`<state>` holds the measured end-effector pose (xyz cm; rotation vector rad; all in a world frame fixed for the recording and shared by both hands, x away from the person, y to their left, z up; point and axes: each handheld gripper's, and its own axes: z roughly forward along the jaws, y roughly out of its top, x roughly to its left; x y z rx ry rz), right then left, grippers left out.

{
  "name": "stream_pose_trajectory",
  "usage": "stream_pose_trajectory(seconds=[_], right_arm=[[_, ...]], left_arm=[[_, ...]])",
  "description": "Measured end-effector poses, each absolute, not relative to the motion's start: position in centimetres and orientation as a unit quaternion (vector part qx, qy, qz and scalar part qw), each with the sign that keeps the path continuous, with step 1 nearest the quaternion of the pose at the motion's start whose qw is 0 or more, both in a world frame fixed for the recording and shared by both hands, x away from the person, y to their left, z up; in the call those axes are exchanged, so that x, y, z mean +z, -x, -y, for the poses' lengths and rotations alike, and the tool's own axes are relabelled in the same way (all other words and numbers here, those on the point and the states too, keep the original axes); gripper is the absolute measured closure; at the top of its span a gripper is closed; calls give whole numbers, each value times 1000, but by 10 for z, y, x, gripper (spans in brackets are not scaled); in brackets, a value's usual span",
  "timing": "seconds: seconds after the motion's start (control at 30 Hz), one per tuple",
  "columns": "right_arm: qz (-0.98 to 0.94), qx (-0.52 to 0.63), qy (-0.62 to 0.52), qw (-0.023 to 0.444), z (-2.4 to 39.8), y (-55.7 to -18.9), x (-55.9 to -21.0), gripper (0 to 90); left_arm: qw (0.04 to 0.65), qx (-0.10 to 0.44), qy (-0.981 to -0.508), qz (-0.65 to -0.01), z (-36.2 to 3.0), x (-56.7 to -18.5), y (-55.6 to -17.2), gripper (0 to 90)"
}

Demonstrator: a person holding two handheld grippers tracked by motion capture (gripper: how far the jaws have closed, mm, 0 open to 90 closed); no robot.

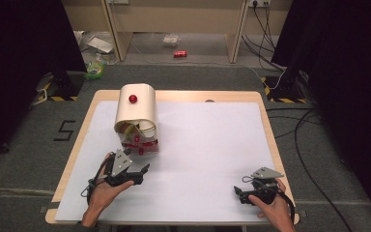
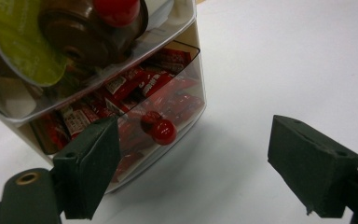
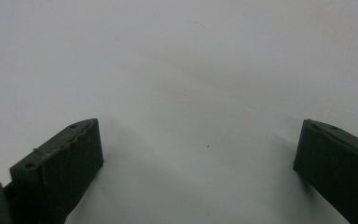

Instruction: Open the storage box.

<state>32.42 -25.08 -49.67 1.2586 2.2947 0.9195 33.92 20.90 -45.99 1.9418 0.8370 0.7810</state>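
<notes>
The cream, round-topped storage box with clear drawers (image 1: 136,118) stands at the table's (image 1: 212,145) far left. Its lower clear drawer of red packets (image 2: 158,93) carries a small red knob (image 2: 163,131). The left claw (image 2: 193,163) gapes just before that knob, apart from it. The right claw (image 3: 198,168) gapes over bare white table, well apart.

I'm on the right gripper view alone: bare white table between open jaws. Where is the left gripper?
Observer: The left gripper is just in front of the cream storage box with a rounded lid, jaws open.
Operator: What is it aimed at?
Observer: The small red knob on the clear plastic lower drawer, not yet gripped.
Operator: What's inside?
Observer: Red packets.
</notes>
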Motion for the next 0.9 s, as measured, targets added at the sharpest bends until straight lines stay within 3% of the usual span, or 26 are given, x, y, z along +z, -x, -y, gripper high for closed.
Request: stream_pose_trajectory(seconds=[0.9], right_arm=[[-813,326,-447,181,250,-324,-497,11]], left_arm=[[396,356,-790,-303,-201,-468,-350,165]])
